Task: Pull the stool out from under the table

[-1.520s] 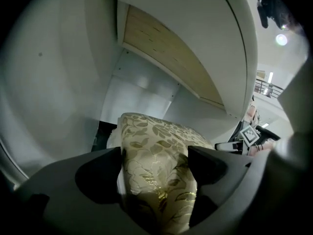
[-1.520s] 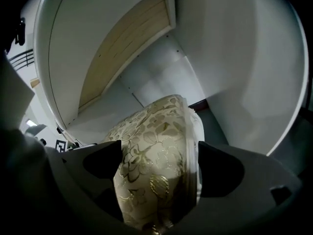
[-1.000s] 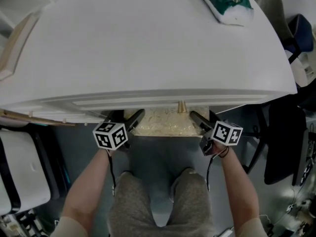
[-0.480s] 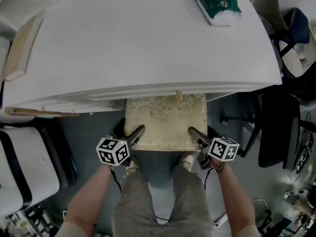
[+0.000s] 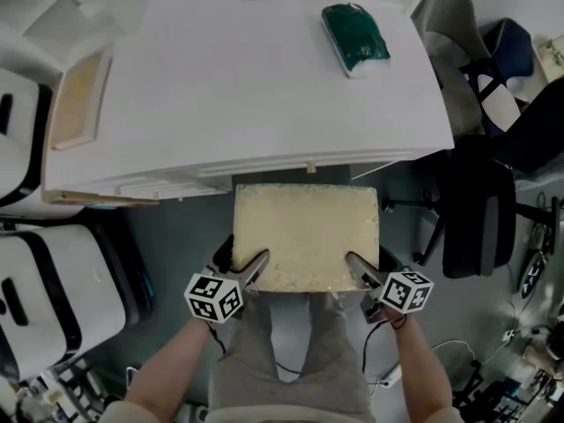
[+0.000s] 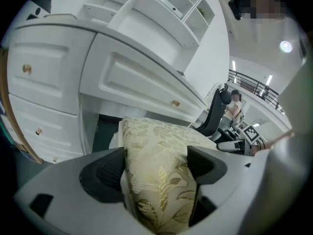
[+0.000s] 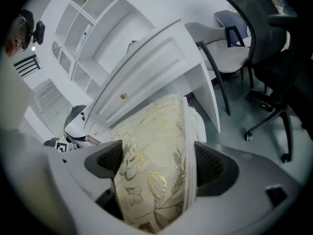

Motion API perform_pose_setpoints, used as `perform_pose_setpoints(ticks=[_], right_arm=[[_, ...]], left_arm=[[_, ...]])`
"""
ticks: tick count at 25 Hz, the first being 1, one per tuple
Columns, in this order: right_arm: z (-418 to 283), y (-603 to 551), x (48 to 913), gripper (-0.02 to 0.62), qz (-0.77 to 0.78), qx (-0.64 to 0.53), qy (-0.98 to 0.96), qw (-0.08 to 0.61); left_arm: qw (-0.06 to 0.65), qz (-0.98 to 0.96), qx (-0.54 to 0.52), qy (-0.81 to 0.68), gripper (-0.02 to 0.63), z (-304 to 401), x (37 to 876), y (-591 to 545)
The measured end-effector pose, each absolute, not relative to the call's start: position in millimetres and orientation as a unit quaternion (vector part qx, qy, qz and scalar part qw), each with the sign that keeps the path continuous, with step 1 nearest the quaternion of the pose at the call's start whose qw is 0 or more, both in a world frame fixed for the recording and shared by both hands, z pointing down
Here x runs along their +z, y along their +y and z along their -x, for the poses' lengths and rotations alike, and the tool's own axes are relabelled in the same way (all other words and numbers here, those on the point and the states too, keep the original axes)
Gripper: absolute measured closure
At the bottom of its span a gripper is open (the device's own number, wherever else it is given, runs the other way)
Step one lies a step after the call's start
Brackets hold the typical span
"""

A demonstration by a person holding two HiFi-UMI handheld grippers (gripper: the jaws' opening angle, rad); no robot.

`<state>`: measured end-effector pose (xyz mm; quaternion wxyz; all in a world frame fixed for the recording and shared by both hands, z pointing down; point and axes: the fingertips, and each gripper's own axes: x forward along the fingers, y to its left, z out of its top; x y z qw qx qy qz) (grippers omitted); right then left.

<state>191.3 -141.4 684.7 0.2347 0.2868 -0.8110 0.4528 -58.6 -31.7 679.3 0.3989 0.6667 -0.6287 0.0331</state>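
Observation:
The stool (image 5: pixel 304 234) has a cream seat with a gold leaf pattern and stands on the grey floor in front of the white table (image 5: pixel 220 86), nearly all of its seat showing. My left gripper (image 5: pixel 249 270) is shut on the stool's near left corner (image 6: pixel 156 180). My right gripper (image 5: pixel 359 270) is shut on the near right corner (image 7: pixel 154 175). The seat cushion fills the gap between each pair of jaws. The stool's legs are hidden under the seat.
A green pouch (image 5: pixel 354 36) lies on the table's far right. A wooden tray (image 5: pixel 75 100) rests at the table's left edge. Black office chairs (image 5: pixel 480 205) stand to the right, white cabinets (image 5: pixel 53 289) to the left. My legs (image 5: pixel 291 359) are just behind the stool.
The stool has slid out from under the table toward me, from mostly hidden to almost fully uncovered. Both grippers moved back with it, still shut on its near corners.

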Motion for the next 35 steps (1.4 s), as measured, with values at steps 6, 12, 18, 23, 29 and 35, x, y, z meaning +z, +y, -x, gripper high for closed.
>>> perform_pose_setpoints(ticks=[6, 12, 18, 23, 29, 35], right_arm=[[-200.9, -129.6, 624.0, 0.121, -0.276, 0.432, -0.826, 0.232], [-203.2, -130.3, 623.8, 0.121, -0.257, 0.418, -0.84, 0.232], [-197.8, -126.3, 664.4, 0.121, -0.245, 0.414, -0.844, 0.238], [-190.1, -122.3, 706.1, 0.121, -0.239, 0.42, -0.84, 0.245], [-185.5, -117.2, 771.0, 0.121, -0.243, 0.438, -0.83, 0.244], [-186.1, -119.9, 822.8, 0.121, -0.249, 0.444, -0.827, 0.24]], left_arm=[[0.384, -0.663, 0.023, -0.643, 0.192, 46.3, 619.0, -12.3], [0.375, -0.653, 0.018, -0.658, 0.192, 38.0, 618.0, -2.0], [0.381, -0.642, 0.02, -0.665, 0.192, 40.1, 658.2, 8.2], [0.389, -0.634, 0.025, -0.668, 0.192, 46.3, 699.3, 15.5], [0.392, -0.633, 0.037, -0.667, 0.192, 53.8, 757.6, 15.1], [0.391, -0.637, 0.043, -0.663, 0.192, 54.9, 807.6, 8.3]])
